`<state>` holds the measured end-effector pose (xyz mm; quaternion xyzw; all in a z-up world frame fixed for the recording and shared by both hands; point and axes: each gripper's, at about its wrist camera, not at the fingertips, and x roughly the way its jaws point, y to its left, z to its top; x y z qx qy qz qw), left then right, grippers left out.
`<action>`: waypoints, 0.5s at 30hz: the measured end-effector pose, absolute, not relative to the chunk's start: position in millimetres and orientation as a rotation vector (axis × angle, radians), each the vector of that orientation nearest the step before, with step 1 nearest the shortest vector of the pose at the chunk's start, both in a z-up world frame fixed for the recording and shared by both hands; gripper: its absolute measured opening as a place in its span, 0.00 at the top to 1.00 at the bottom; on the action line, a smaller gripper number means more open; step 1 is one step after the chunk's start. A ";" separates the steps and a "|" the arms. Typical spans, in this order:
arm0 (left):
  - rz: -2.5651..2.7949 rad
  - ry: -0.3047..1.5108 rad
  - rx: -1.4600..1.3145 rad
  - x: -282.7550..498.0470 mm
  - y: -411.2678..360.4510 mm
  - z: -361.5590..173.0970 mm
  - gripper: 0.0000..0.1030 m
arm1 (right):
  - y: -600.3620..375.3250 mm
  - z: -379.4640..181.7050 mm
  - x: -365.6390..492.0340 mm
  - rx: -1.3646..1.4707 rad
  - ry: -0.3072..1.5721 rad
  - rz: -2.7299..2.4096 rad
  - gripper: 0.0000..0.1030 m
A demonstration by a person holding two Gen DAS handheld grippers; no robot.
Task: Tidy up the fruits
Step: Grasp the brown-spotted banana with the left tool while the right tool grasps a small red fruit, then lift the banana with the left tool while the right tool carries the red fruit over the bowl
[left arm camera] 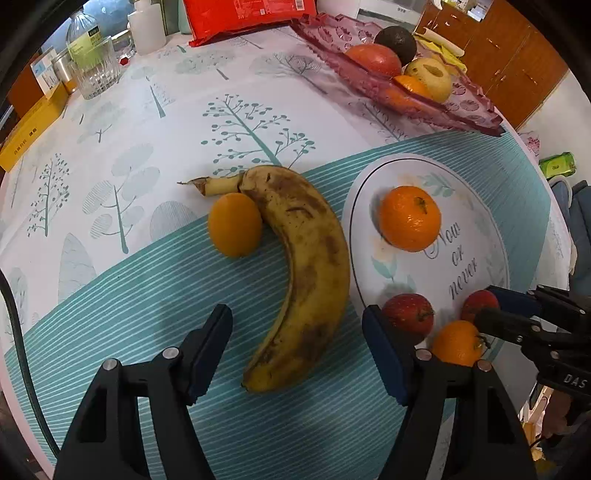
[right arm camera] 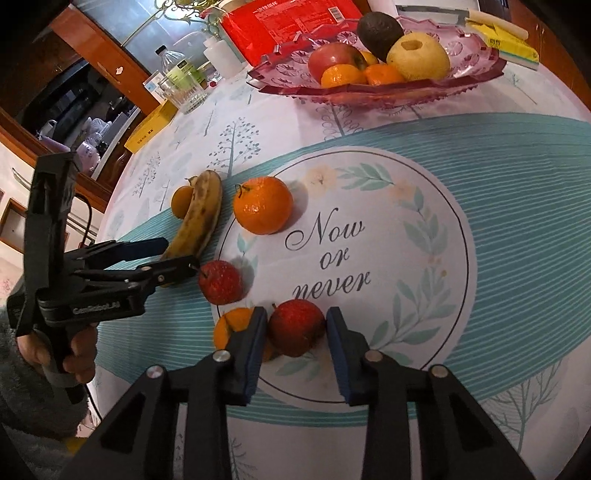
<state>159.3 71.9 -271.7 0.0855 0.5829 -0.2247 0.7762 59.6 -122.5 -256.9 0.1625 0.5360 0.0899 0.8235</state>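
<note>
A spotted banana point(left arm camera: 310, 266) lies on the teal-striped cloth, a small orange point(left arm camera: 235, 224) touching its stem end. My left gripper point(left arm camera: 296, 311) straddles the banana's lower half, open, its pads clear of the peel. On the round "Now or never" mat point(right arm camera: 406, 221) sit a mandarin point(right arm camera: 263, 210), a small red apple point(right arm camera: 220, 282) and another orange point(right arm camera: 231, 325). My right gripper point(right arm camera: 296, 314) is shut on a second red apple point(right arm camera: 295, 326), both pads against its sides. A pink glass fruit bowl point(right arm camera: 472, 66) at the back holds an avocado, apples and mandarins.
Along the far-left side of the table stand a glass tumbler point(left arm camera: 96, 68), a white bottle point(left arm camera: 147, 27), a red packet point(left arm camera: 251, 14) and a yellow box point(left arm camera: 33, 125). The two grippers are close together near the mat's left rim. A hand point(right arm camera: 79, 354) holds the left gripper.
</note>
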 end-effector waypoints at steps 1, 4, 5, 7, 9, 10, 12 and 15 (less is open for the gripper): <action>-0.484 1.259 0.184 159.4 71.9 -272.3 0.31 | -123.5 -258.0 60.4 0.358 1.146 0.193 0.68; -0.484 1.251 0.183 160.3 70.4 -272.4 0.31 | -125.4 -259.2 61.9 0.378 1.156 0.198 0.68; -0.482 1.248 0.183 160.7 69.9 -272.6 0.31 | -125.4 -259.2 62.0 0.378 1.158 0.199 0.68; -0.475 1.240 0.191 160.8 67.1 -273.9 0.34 | -125.0 -258.8 61.9 0.375 1.162 0.202 0.68; -0.463 1.227 0.213 159.8 64.4 -273.5 0.41 | -124.5 -258.3 61.2 0.368 1.164 0.200 0.68; -0.460 1.222 0.220 159.7 63.6 -272.8 0.48 | -123.6 -257.8 59.9 0.359 1.163 0.200 0.68; -0.482 1.226 0.207 159.5 61.3 -271.0 0.59 | -123.1 -255.8 57.9 0.350 1.159 0.201 0.69; -0.480 1.219 0.222 156.2 56.1 -269.7 0.65 | -122.8 -251.2 56.3 0.347 1.147 0.211 0.69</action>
